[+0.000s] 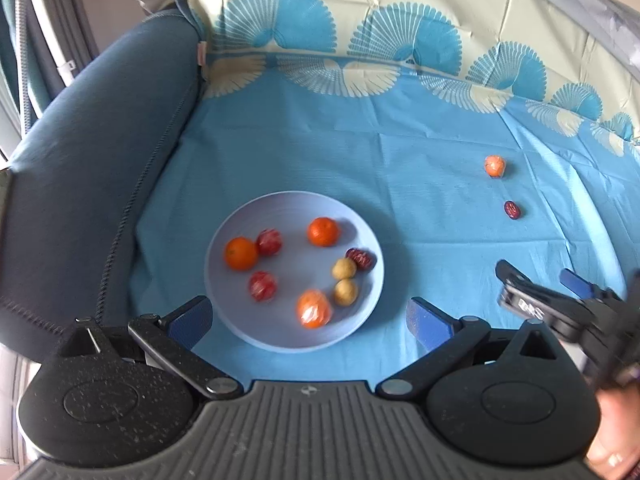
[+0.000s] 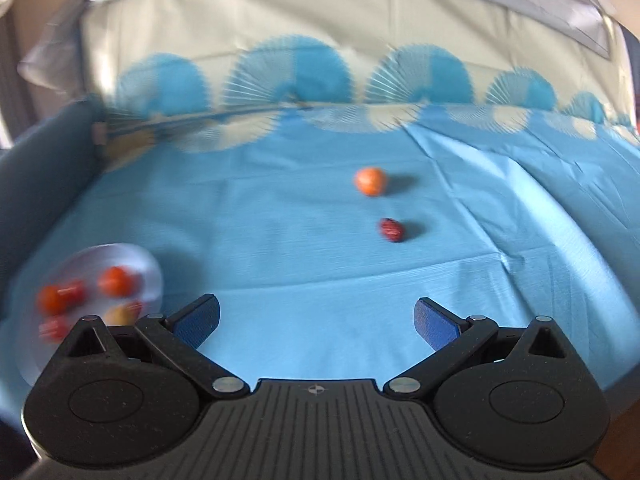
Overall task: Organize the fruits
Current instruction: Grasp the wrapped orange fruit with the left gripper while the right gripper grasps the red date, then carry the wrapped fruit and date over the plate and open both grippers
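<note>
In the right wrist view the plate (image 2: 148, 276) is smeared by motion blur, its fruits mere red and orange smudges, its lower part hidden behind the gripper body, while the cloth's fan pattern (image 2: 288, 80) is streaked too.

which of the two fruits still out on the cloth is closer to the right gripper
The dark red date, not the wrapped orange fruit. The date lies nearer the open right gripper; the orange one sits farther back.
</note>
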